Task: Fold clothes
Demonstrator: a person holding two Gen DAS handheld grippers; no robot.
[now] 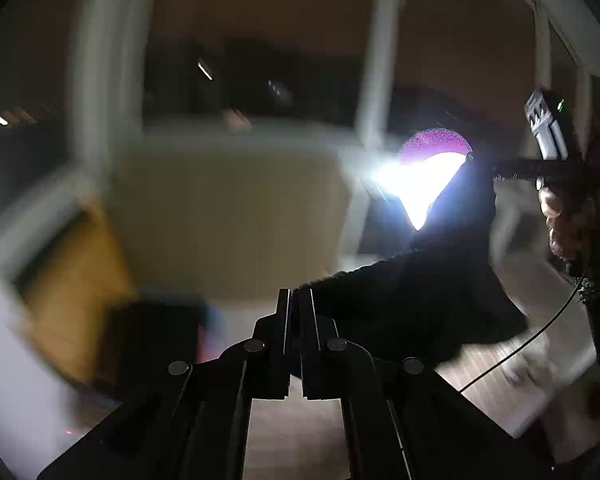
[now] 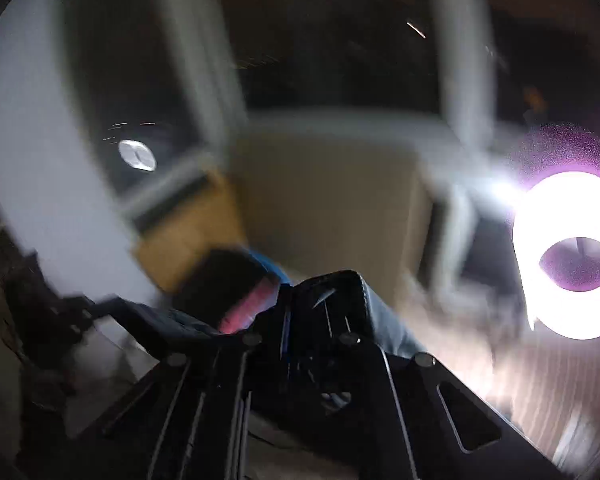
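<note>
Both views are dark and motion-blurred. In the left wrist view my left gripper (image 1: 295, 300) is shut on the edge of a black garment (image 1: 412, 300), which stretches up and to the right in the air. At the far right the person's hand holds the right gripper (image 1: 548, 132), which also grips that garment's upper edge. In the right wrist view my right gripper (image 2: 320, 300) is shut on bunched dark cloth (image 2: 332, 292) between its fingers; a dark fold hangs off to the left (image 2: 172, 316).
A bright ring light (image 2: 572, 256) glares at the right; it also shows in the left wrist view (image 1: 420, 184). A pale cushioned seat (image 1: 228, 208), a yellow-brown box (image 1: 72, 292), white window frames and wooden flooring (image 2: 540, 392) lie beyond.
</note>
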